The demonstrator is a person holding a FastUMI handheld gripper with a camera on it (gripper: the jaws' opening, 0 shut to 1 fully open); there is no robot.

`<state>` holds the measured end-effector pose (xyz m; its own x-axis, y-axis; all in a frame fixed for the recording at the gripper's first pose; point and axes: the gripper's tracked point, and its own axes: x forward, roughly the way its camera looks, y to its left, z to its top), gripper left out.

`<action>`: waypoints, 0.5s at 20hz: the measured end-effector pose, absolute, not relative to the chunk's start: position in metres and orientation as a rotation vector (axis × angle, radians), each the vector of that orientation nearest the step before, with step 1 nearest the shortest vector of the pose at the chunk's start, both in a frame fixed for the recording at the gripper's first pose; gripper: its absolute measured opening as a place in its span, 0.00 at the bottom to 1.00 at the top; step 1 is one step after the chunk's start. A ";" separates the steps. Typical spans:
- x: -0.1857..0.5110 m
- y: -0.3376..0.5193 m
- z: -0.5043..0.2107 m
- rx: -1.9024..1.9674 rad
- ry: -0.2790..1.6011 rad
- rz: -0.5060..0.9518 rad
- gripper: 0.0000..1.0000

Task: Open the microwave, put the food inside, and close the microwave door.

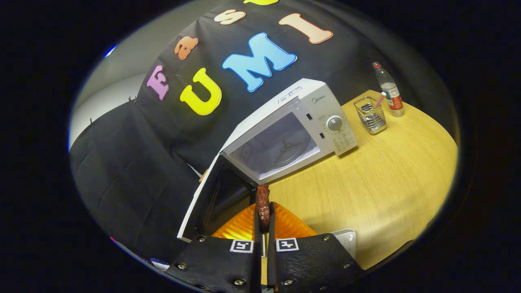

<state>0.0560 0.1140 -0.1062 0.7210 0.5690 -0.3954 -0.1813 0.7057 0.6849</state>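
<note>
Black cloth wall [134, 162] hangs behind, creased, draped down on the left. Past its top left edge, a pale grey room wall [122, 77] with a lighter band lower down. Light wood counter [386, 183] with a rounded edge fills the right, lit warm and bright. Far right on it: wire holder [370, 115], plastic bottle [389, 89] just beside.

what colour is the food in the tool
Dark reddish-brown food, pinched between the tool fingers; gripper view.
</note>
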 end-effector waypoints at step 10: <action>0.147 0.158 -0.126 0.710 0.541 0.412 0.06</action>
<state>0.1467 0.1577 -0.1265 0.7867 0.5260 -0.3233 -0.1718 0.6894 0.7037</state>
